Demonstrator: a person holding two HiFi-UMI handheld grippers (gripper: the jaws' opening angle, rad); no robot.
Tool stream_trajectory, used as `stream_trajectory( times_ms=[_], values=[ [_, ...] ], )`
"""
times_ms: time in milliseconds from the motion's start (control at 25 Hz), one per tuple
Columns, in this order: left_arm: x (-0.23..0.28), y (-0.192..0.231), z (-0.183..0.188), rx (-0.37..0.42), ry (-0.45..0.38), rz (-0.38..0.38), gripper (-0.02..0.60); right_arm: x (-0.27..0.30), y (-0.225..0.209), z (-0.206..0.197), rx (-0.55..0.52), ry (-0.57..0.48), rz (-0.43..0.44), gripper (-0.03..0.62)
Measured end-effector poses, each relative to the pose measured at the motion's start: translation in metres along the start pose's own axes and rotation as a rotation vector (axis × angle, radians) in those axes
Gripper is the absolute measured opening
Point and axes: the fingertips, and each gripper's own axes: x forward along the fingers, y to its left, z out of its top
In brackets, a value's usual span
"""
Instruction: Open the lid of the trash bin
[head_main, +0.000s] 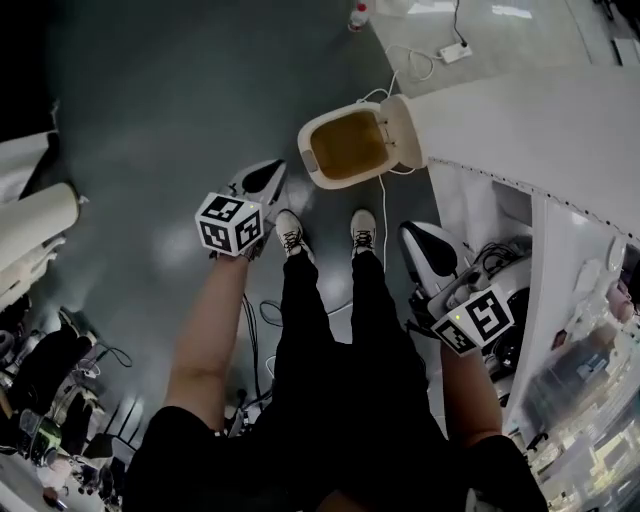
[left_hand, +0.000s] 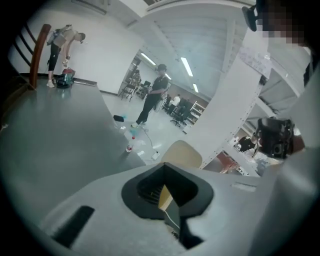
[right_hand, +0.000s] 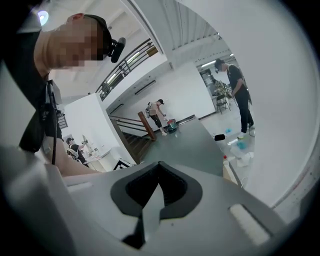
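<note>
The cream trash bin (head_main: 345, 147) stands on the grey floor ahead of the person's feet, its mouth open and a brownish liner showing inside. Its lid (head_main: 405, 130) is swung up and over to the right, against the white panel. In the left gripper view the cream lid (left_hand: 183, 153) shows just beyond the jaw tips. My left gripper (head_main: 268, 176) (left_hand: 165, 169) hangs raised, left of the bin and apart from it, shut with nothing in it. My right gripper (head_main: 414, 236) (right_hand: 159, 169) is held up lower right of the bin, jaws together and empty.
A white panel or table (head_main: 520, 110) runs close along the bin's right side. A power strip (head_main: 455, 52) with its cable and a bottle (head_main: 358, 16) lie on the floor beyond. The person's shoes (head_main: 290, 236) stand just before the bin. Another person (left_hand: 152, 97) stands far off.
</note>
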Motion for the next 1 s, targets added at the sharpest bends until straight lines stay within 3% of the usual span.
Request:
stream_trajectory(
  times_ms=[360,520,800,1000],
  values=[
    [-0.117,-0.136,0.112,0.063,-0.230,-0.181,0.002,-0.056,0.048,0.069,-0.075,-0.124,0.000,0.008],
    [-0.167,-0.196,0.145,0.142,-0.297,-0.231,0.000,-0.081,0.073,0.108,-0.126,-0.195,0.015,0.008],
    [-0.222,-0.296,0.167,0.287,-0.307,-0.362,0.002,-0.123,0.116,0.159,-0.170,-0.292,0.045,0.008],
    [-0.228,-0.334,0.161,0.272,-0.318,-0.413,0.002,-0.131,0.138,0.158,-0.174,-0.287,0.074,0.008]
  ],
)
